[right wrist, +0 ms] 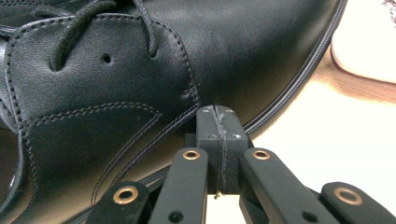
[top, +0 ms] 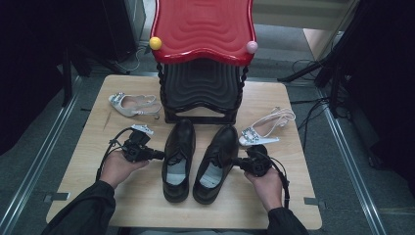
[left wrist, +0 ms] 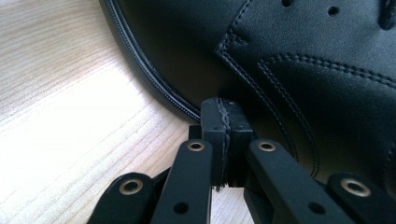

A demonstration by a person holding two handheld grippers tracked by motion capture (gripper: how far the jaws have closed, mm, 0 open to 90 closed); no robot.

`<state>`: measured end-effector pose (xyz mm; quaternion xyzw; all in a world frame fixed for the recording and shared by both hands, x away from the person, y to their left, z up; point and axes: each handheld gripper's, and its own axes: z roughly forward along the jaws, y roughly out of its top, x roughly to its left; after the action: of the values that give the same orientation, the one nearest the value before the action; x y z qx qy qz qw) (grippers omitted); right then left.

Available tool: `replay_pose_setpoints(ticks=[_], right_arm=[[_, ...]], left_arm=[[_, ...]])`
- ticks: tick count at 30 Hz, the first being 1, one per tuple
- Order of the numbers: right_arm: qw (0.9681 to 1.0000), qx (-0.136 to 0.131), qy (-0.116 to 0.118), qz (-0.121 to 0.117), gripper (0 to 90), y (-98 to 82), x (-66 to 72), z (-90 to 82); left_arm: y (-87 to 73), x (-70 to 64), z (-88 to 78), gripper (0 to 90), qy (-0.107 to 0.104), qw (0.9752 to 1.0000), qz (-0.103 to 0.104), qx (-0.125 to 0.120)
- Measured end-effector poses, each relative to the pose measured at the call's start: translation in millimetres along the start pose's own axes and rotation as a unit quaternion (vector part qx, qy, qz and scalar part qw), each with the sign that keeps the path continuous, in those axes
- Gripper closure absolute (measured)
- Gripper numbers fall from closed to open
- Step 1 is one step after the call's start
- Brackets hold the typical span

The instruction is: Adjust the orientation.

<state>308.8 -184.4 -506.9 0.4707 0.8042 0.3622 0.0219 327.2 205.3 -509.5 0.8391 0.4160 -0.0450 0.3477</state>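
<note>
Two black leather lace-up shoes stand side by side mid-table, the left shoe (top: 178, 159) and the right shoe (top: 214, 164), toes pointing away from me. My left gripper (top: 160, 155) lies level at the left shoe's outer side, its jaws pressed together with nothing between them, tips at the shoe's side (left wrist: 299, 70). My right gripper (top: 236, 160) mirrors it at the right shoe's outer side (right wrist: 116, 84), jaws likewise shut and empty. In the gripper views, the left gripper (left wrist: 226, 108) and right gripper (right wrist: 217, 114) tips sit against the leather just above the sole welt.
A red-topped black stepped stand (top: 202, 58) rises at the table's far middle. A silver slingback shoe (top: 133, 104) lies far left; a white strappy heel (top: 266, 128) lies right of the black pair. The wooden table (top: 73, 161) has bare room at both sides and in front.
</note>
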Motion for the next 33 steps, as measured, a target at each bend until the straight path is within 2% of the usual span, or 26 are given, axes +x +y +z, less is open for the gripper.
replay_pose_setpoints(ticks=[7,14,17,21,23,25,33], right_arm=[[1.0,-0.002,0.003,0.003,90.0,3.2,1.5,4.8],[0.9999,-0.006,0.009,0.004,90.0,6.7,4.1,10.5],[0.9999,-0.006,0.011,0.002,90.0,8.0,5.5,12.5],[0.9999,-0.002,0.01,0.002,90.0,9.5,6.2,13.8],[0.9999,-0.001,0.012,0.004,90.0,9.8,5.5,13.7],[0.9999,-0.001,0.011,0.003,90.0,10.2,5.7,13.8],[1.0,-0.001,-0.004,0.006,90.0,13.3,3.8,13.2]], left_arm=[[0.3,-2.2,1.4,89.9,0.001,1.0,-0.006,-0.002],[2.3,-11.6,8.1,89.8,-0.008,1.0,0.002,0.001],[3.1,-14.5,10.9,89.8,-0.018,0.9998,0.004,0.005],[3.1,-15.5,11.5,89.9,-0.019,0.9998,0.0,0.005],[2.9,-19.5,12.0,90.0,-0.012,0.9999,-0.003,0.004],[3.2,-23.1,12.5,90.0,-0.004,1.0,0.001,0.007],[0.7,-30.1,14.5,90.0,-0.02,0.9997,-0.005,0.016]])
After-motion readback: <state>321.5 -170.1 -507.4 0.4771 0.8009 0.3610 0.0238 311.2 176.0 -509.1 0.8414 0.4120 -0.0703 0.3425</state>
